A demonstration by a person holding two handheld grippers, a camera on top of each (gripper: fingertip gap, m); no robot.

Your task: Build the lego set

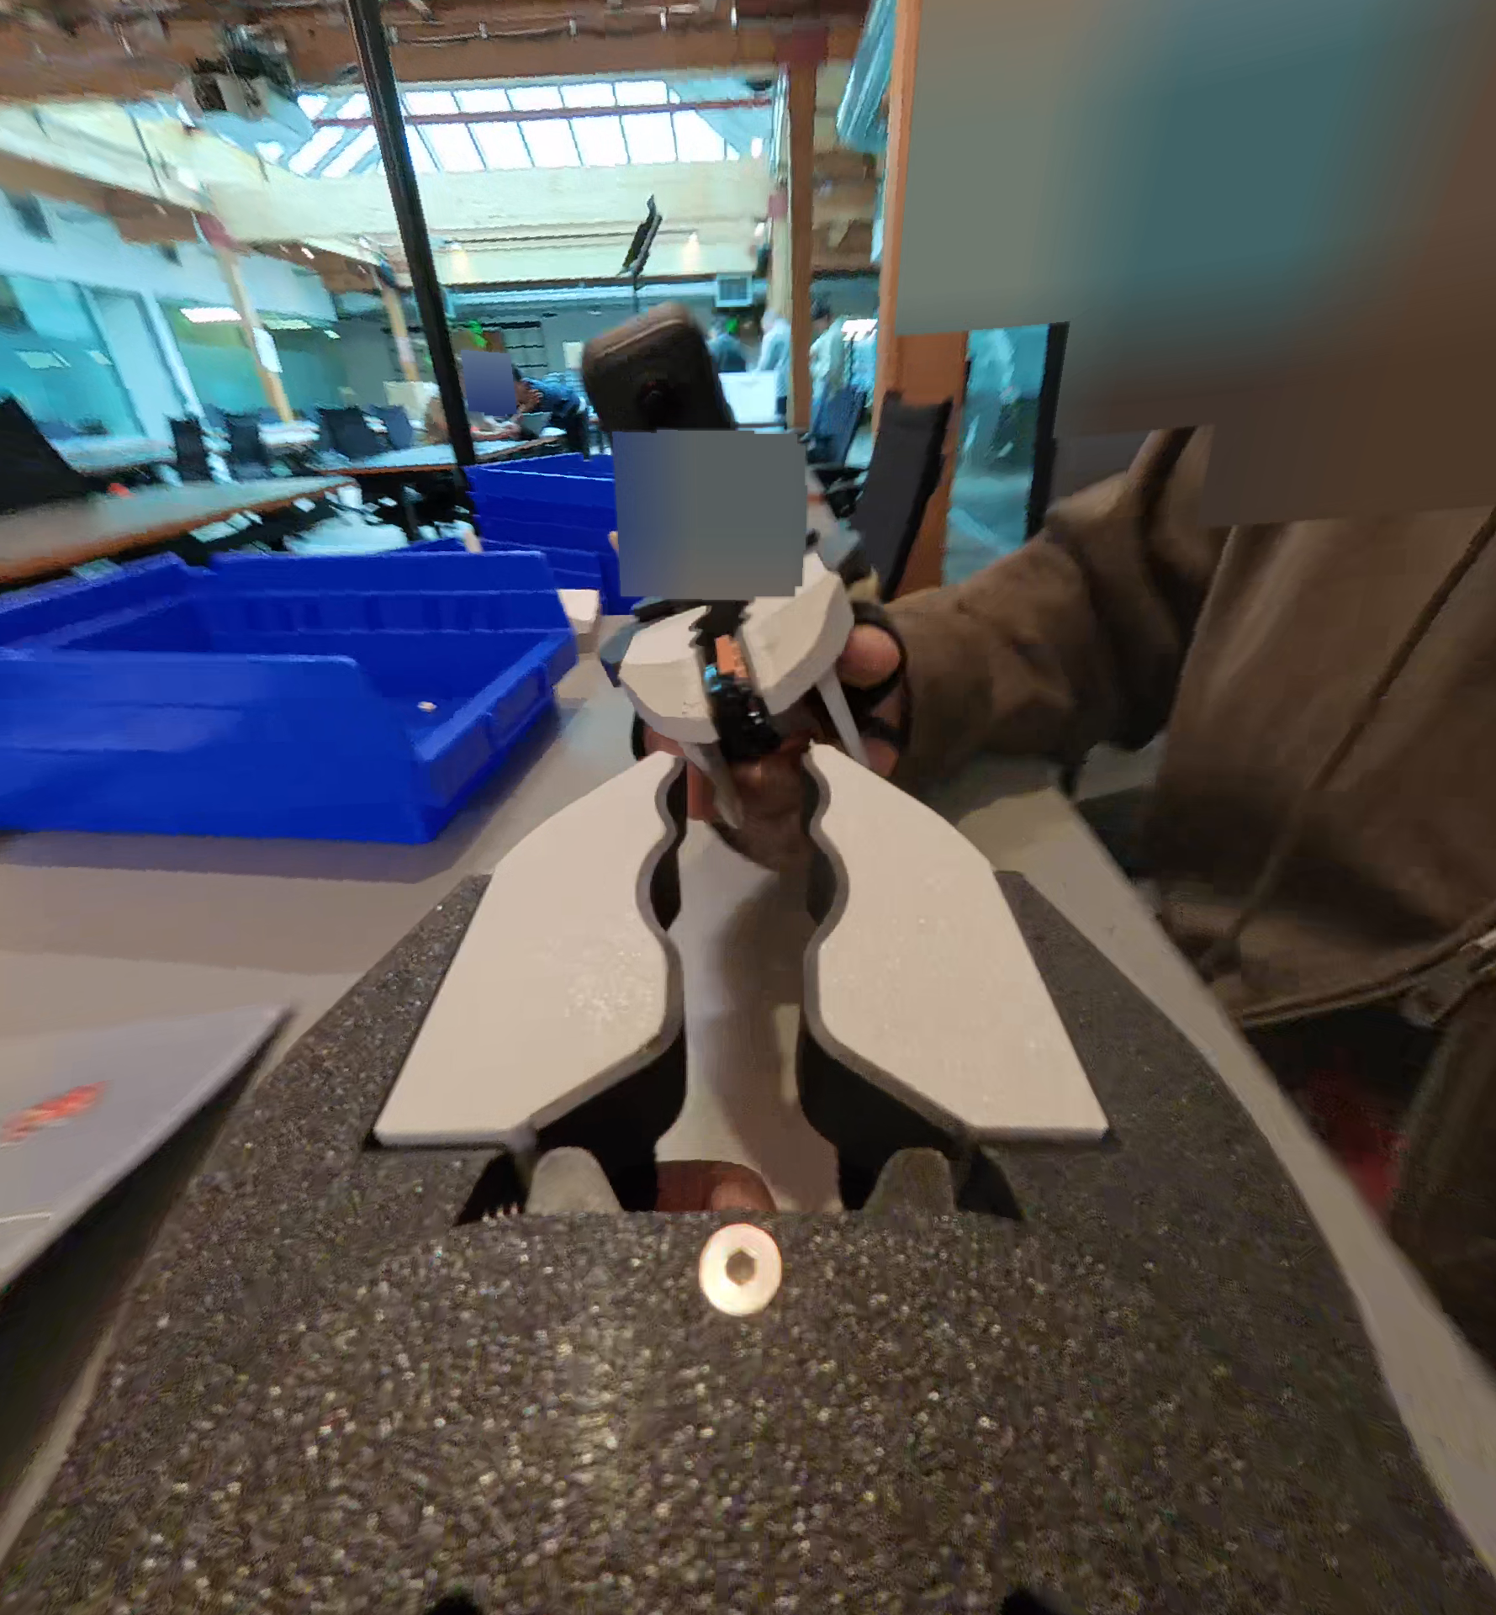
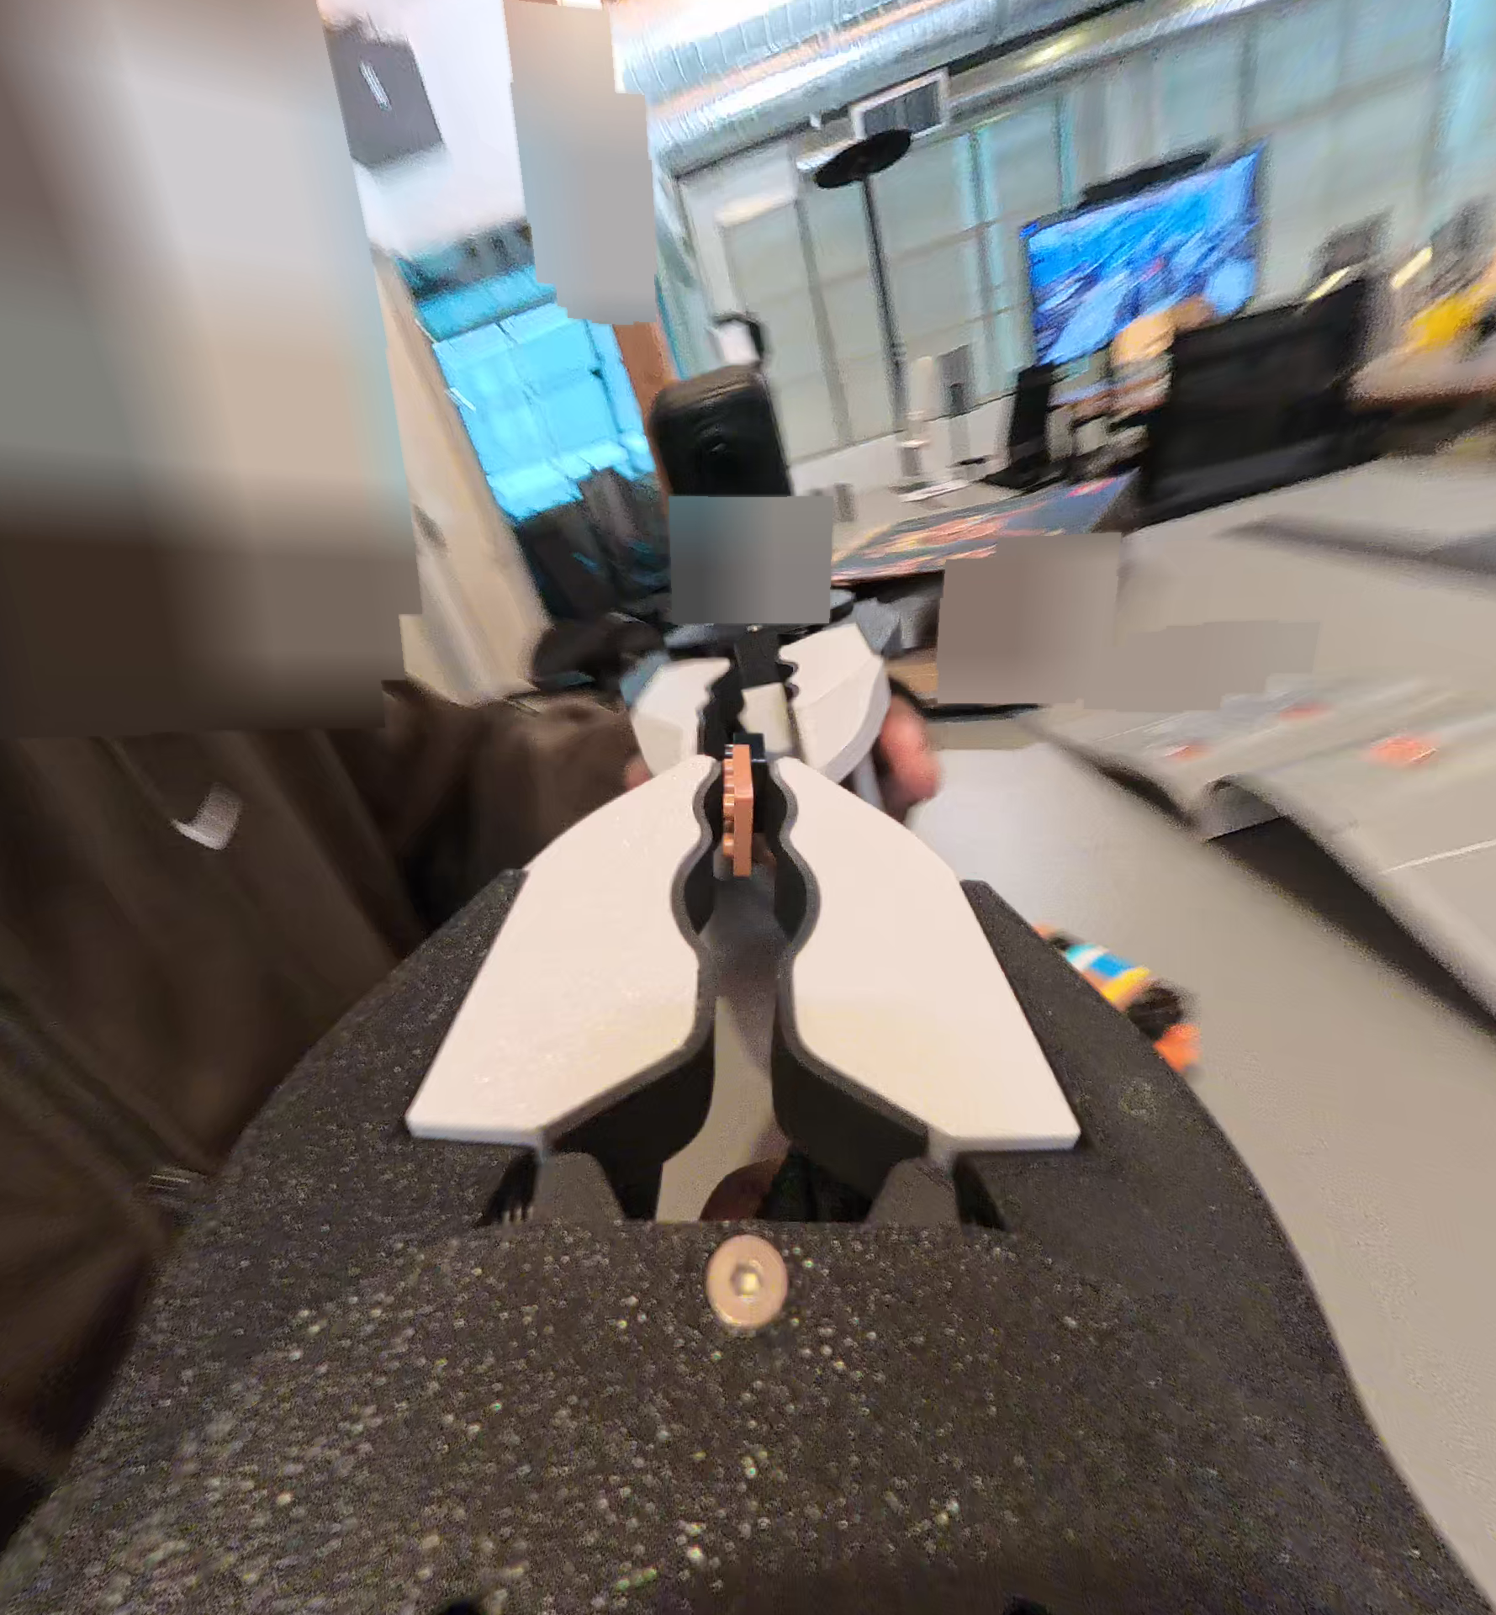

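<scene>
Our right hand-held gripper (image 2: 740, 821) pinches a tan plate (image 2: 737, 817) edge-on between its fingertips, with a small black piece (image 2: 758, 764) just behind it. We hold it raised off the tabletop (image 2: 1032, 874), nose to nose with the left hand-held gripper (image 1: 740, 786), probably so the two can join or pass parts in mid-air. The left one stands spread, a clear gap between its fingers, and nothing in it. Seen from the left, the right gripper carries a black assembly (image 1: 740, 717) with the tan bit on it (the detail is too small to read). More lego (image 2: 1120, 987), orange and blue, lies on the tabletop to the right, kept within reach. A blue bin (image 1: 246, 690) sits to the left, near a booklet (image 1: 71, 1127).
</scene>
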